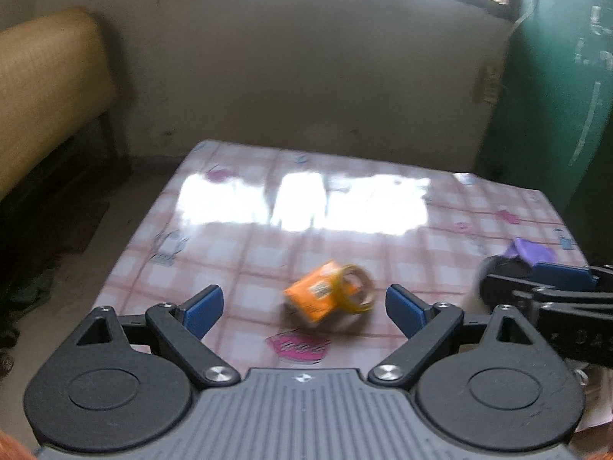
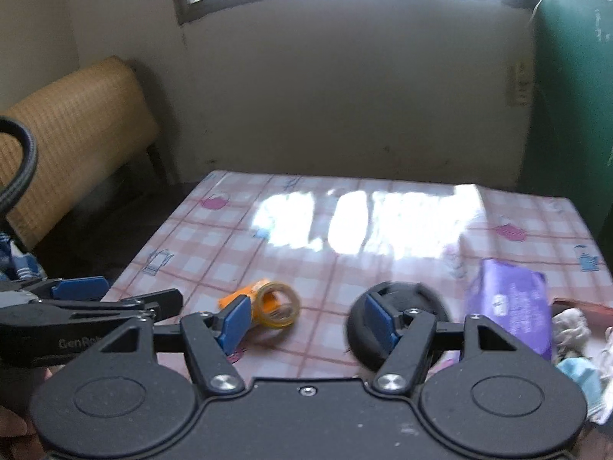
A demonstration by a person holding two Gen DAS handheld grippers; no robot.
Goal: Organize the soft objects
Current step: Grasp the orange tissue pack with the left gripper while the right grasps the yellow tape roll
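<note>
My left gripper (image 1: 304,308) is open and empty above the near part of the checked table (image 1: 237,245). An orange packet (image 1: 312,299) with a yellow tape roll (image 1: 356,287) against it lies just ahead between its fingers. My right gripper (image 2: 308,322) is open and empty; the tape roll (image 2: 277,304) and orange packet (image 2: 239,295) lie by its left finger, and a black round object (image 2: 402,322) sits behind its right finger. A purple soft pack (image 2: 511,306) lies to the right. White and light-blue cloths (image 2: 574,349) are heaped at the right edge.
The table (image 2: 345,226) has a glossy cover with window glare. A woven tan bench back (image 2: 69,130) stands to the left, a green door (image 2: 571,96) to the right, a wall behind. The right gripper shows in the left wrist view (image 1: 544,287).
</note>
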